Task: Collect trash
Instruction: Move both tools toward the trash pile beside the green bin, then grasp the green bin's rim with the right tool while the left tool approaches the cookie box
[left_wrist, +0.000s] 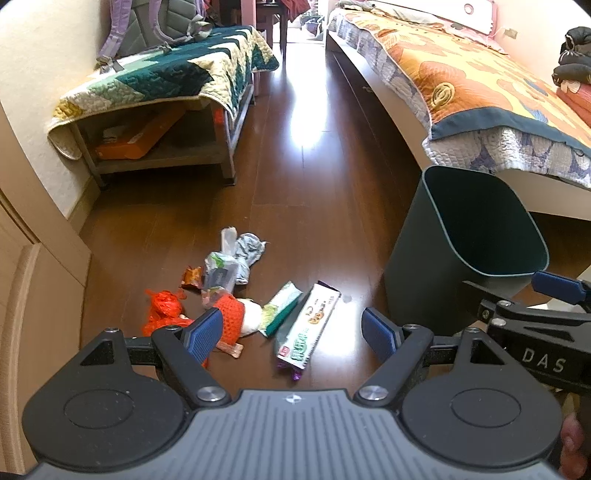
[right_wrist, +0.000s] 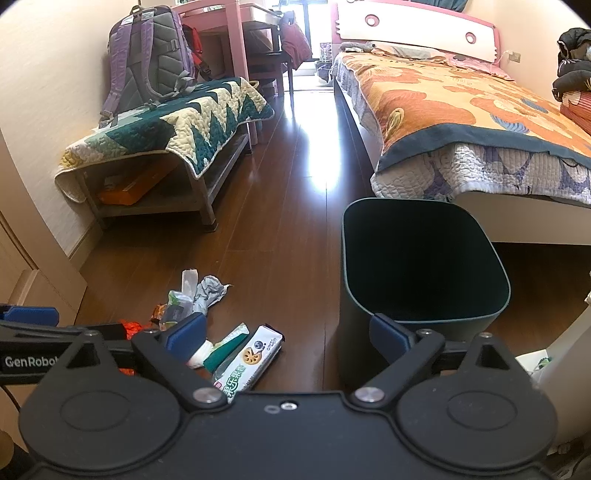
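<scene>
On the wooden floor (left_wrist: 295, 221), left of the bin (left_wrist: 461, 251), the biscuit wrapper (left_wrist: 308, 330) lies lengthwise between the left tool's (left_wrist: 295, 328) spread fingers; the right tool (right_wrist: 288, 332) also spread.

From where I stood, the left gripper's (left_wrist: 291, 332) blue fingers (left_wrist: 203, 334) covered part of the red mesh bag (left_wrist: 162, 308) and the orange knitted piece (left_wrist: 234, 317). The biscuit wrapper's (right_wrist: 255, 360) near end vanished behind the right gripper (right_wrist: 288, 334). The dark bin's (right_wrist: 424, 317) inside was too black to see any contents, and its base was hidden by the tool. What lay in the orange box (left_wrist: 129, 146) under the bench (left_wrist: 162, 92) was too dim to tell. The black bundle (left_wrist: 574, 55) on the bed (left_wrist: 461, 85) was cut off by the picture's edge.
</scene>
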